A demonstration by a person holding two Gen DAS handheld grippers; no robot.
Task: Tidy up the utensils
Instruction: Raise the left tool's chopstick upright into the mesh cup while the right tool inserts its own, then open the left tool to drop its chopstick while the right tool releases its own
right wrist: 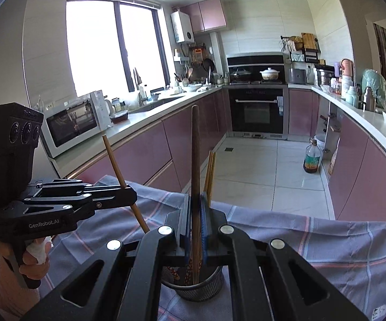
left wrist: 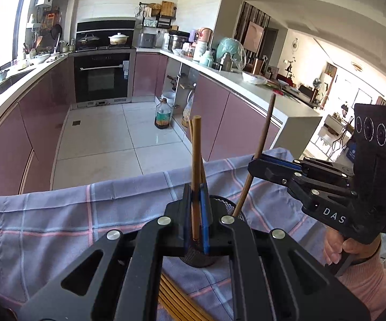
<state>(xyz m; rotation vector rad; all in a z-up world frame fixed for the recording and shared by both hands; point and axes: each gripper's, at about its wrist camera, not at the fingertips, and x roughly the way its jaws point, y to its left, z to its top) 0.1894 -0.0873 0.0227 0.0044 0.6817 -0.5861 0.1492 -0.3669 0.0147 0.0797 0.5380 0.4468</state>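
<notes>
A: How far along are we?

B: Midway, I'd judge. The left claw [left wrist: 196, 200] is clamped on a light chopstick [left wrist: 196, 160], the right claw [right wrist: 196, 208] on a darker chopstick [right wrist: 195, 174], both poised over the mesh holder [right wrist: 201, 286] on the table's checked cloth [left wrist: 59, 214].

A: What's left?

B: More chopsticks [left wrist: 177, 302] lie loose on the cloth (at least a handful); a couple already stand in the holder.

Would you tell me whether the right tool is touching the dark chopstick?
Touching: the left wrist view shows the right tool clamped on the dark chopstick, which passes between its closed fingers.
</notes>
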